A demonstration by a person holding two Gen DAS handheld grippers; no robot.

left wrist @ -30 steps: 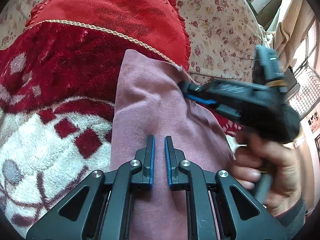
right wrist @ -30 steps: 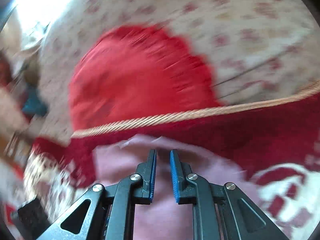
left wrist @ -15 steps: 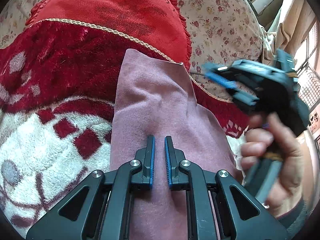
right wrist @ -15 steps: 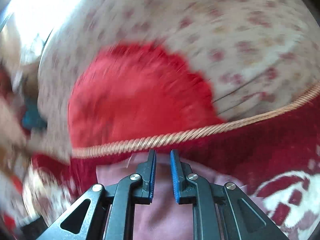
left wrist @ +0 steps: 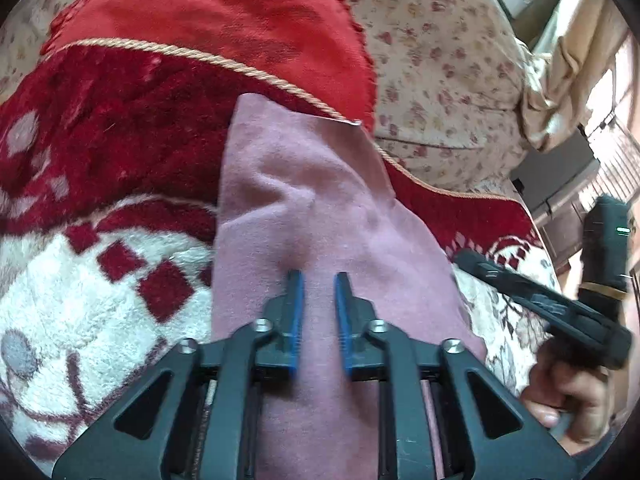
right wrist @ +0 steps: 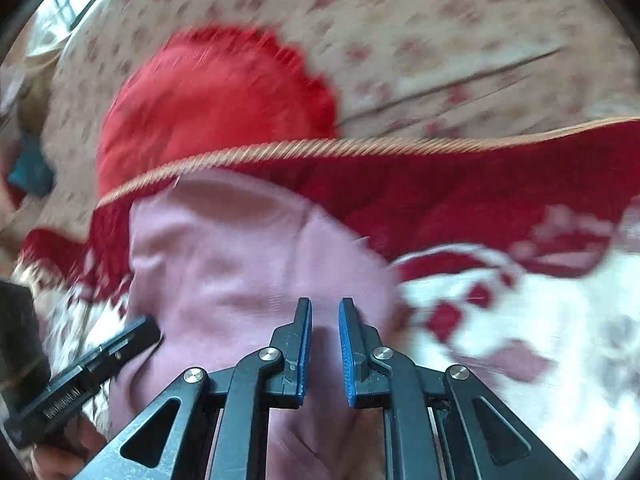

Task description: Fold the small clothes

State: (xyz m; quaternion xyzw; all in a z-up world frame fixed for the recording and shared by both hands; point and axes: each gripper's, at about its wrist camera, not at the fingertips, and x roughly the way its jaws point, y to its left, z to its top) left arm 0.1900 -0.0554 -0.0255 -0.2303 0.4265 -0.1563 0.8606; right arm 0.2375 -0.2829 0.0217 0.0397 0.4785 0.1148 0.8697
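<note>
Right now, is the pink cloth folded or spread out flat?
Folded. The pink cloth lies as a narrow strip on the red and white blanket, with a second layer's edge showing along its right side.

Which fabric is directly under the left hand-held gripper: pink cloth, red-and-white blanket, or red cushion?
The pink cloth. It lies plain and smooth on the patterned blanket; the red cushion sits beyond.

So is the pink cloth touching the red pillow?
Cannot tell. In the left wrist view the pink cloth reaches up beside the red pillow, but the blanket's corded edge hides any contact.
</note>
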